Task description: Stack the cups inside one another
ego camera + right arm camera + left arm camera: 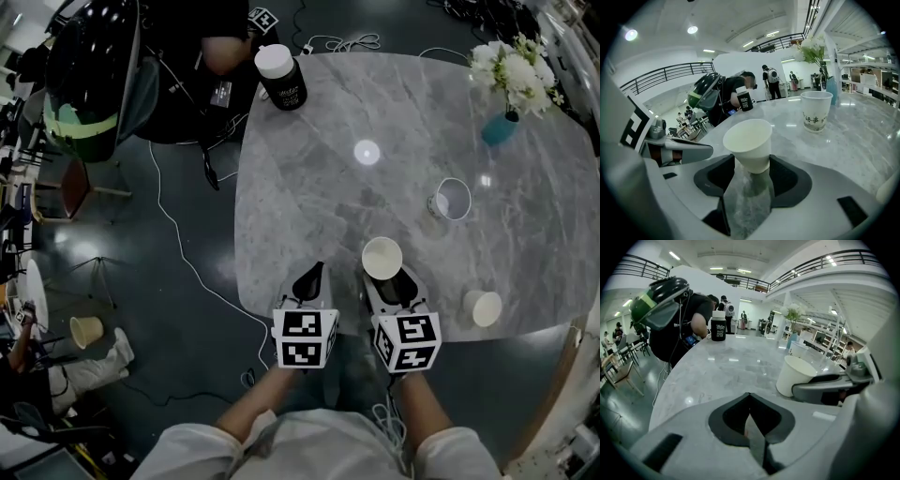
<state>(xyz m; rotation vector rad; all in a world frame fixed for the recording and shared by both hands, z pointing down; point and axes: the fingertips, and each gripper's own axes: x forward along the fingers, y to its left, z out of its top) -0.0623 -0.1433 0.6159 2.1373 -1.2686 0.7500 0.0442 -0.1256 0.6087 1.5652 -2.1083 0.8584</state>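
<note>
Three paper cups stand on the grey marble table [319, 187], all upright and well apart; one plain white cup [382, 258] sits near the table's near edge, a printed cup [453, 199] further in to the right, and a third cup [485, 307] close to the near edge at the right. There is also one black bottle [280, 77] with a white lid at the far edge, and one teal vase [500, 128] of white flowers [511, 67] at the far right corner.

There are two tongs; the right gripper [396, 281] has its jaws spread wide, with the plain white cup standing on the table between them and the pads just beside its lower wall. The left gripper [312, 278] has its jaws closed together on nothing, just beside the right one.

The middle of the table lies bare and glossy, with veined stone and rounded corners; the cups are smooth, tapered and thin-walled.
</note>
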